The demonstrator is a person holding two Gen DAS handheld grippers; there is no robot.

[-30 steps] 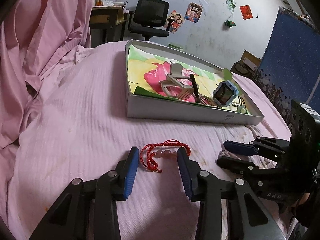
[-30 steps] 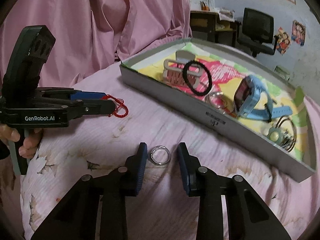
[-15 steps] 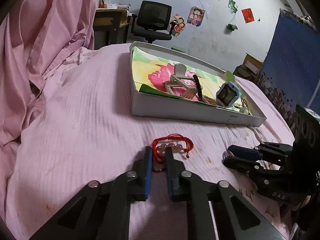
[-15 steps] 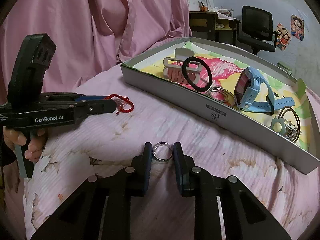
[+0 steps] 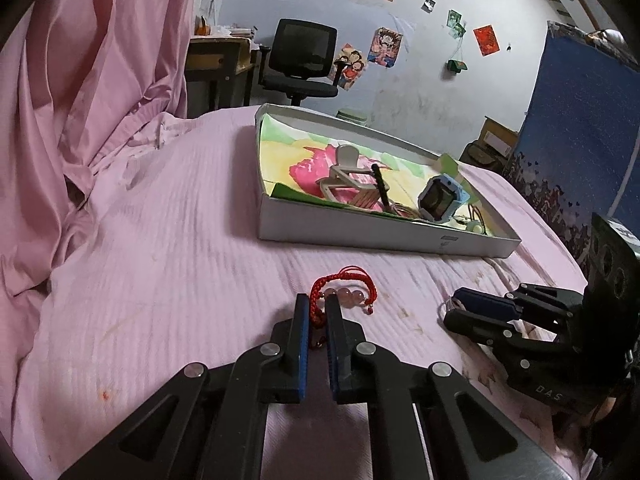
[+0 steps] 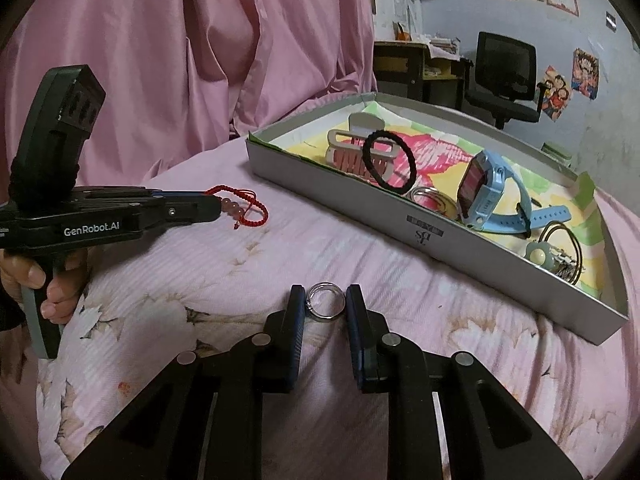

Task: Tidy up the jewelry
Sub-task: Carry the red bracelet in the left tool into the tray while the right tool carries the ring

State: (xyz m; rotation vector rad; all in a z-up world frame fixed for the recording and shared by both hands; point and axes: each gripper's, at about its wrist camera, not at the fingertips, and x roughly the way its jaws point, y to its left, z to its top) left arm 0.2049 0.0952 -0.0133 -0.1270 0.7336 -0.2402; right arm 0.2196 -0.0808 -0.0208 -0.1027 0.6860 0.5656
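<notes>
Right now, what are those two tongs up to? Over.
Left tongs shut on red bracelet. Right tongs shut on silver ring. Tray ahead, path unblocked.

You have the bracelet (image 5: pixel 344 294) lying on the bed (image 5: pixel 160 264) just ahead of your left gripper (image 5: pixel 316 320), the ring (image 6: pixel 325 305) to its right before your right gripper (image 6: pixel 325 306). Behind both sits the box (image 6: pixel 400 216), holding clip (image 6: pixel 356 152), hair tie (image 6: pixel 389 164) and watch (image 6: pixel 486 194).

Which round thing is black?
The hair tie in the box, leaning on the clip. The bracelet is red, the ring silver.
</notes>
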